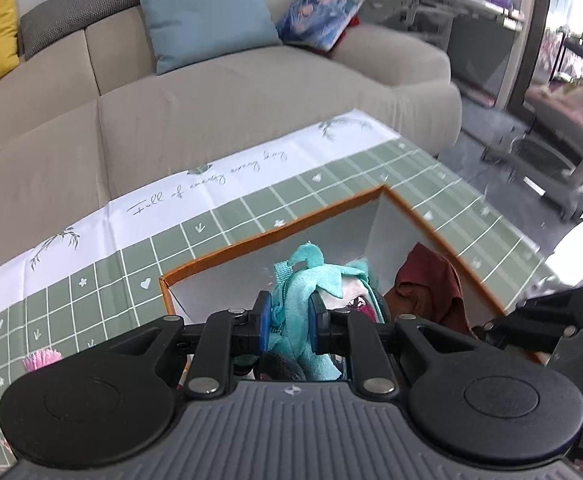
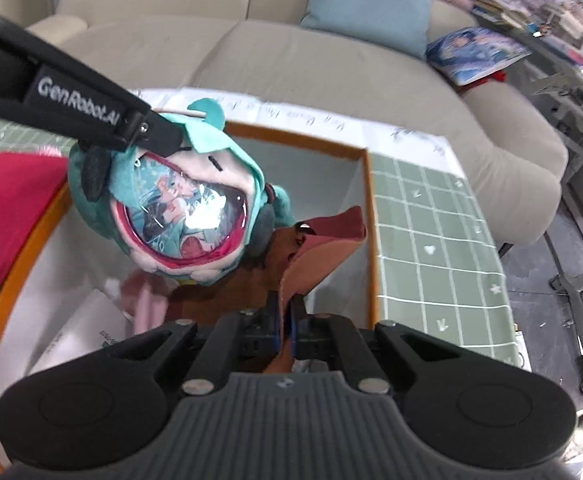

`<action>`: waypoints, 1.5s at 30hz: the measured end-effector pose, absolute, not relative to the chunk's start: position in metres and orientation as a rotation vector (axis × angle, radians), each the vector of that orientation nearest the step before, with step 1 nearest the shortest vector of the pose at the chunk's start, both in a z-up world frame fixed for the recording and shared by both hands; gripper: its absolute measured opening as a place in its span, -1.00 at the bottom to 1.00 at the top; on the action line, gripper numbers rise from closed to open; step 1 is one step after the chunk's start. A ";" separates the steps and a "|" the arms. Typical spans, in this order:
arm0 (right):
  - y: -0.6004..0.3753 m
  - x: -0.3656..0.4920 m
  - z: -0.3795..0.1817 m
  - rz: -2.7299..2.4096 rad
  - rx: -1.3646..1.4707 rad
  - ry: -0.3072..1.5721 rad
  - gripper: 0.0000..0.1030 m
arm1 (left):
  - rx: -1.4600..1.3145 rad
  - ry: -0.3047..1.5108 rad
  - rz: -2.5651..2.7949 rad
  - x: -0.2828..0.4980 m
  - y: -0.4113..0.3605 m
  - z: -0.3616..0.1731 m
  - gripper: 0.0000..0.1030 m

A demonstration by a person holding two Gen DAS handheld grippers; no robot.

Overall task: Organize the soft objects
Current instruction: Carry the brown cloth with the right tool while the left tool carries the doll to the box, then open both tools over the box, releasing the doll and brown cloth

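My left gripper is shut on a teal plush toy and holds it over the orange-rimmed box. In the right wrist view the teal plush toy shows a round clear window with a printed picture, hanging from the left gripper's arm. My right gripper is shut on a maroon-brown cloth, which lies partly inside the box. The cloth also shows in the left wrist view. A pink soft item lies on the box floor.
A red folded cloth lies left of the box on the green checked tablecloth. A pink tassel lies on the tablecloth. A beige sofa with a blue cushion stands behind the table.
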State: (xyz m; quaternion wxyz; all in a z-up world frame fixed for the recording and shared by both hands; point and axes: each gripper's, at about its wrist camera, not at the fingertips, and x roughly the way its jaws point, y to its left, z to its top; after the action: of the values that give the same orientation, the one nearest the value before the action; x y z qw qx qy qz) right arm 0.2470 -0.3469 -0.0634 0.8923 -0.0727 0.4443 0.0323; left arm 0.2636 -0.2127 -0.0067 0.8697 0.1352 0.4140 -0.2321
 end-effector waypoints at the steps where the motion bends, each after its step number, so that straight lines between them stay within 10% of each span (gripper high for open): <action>1: -0.346 0.250 -0.066 0.069 -0.156 0.934 -0.95 | 0.292 0.873 -0.482 0.266 -0.214 -0.010 -0.61; 12: -0.335 0.261 -0.083 0.089 -0.234 1.000 -0.58 | 0.306 0.895 -0.464 0.271 -0.211 -0.020 -0.26; 15: -0.331 0.256 -0.078 0.077 -0.271 0.988 -0.01 | 0.297 0.881 -0.470 0.267 -0.207 -0.010 -0.25; 45: -0.257 0.119 0.003 0.043 -0.026 0.826 0.15 | 0.078 0.728 -0.444 0.118 -0.049 0.052 -0.05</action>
State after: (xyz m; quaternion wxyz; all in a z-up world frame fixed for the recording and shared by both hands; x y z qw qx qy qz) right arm 0.1195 -0.2565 0.0031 0.9156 -0.0129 0.4012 0.0207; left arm 0.1176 -0.0494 0.0519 0.9097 0.0377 0.3529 -0.2154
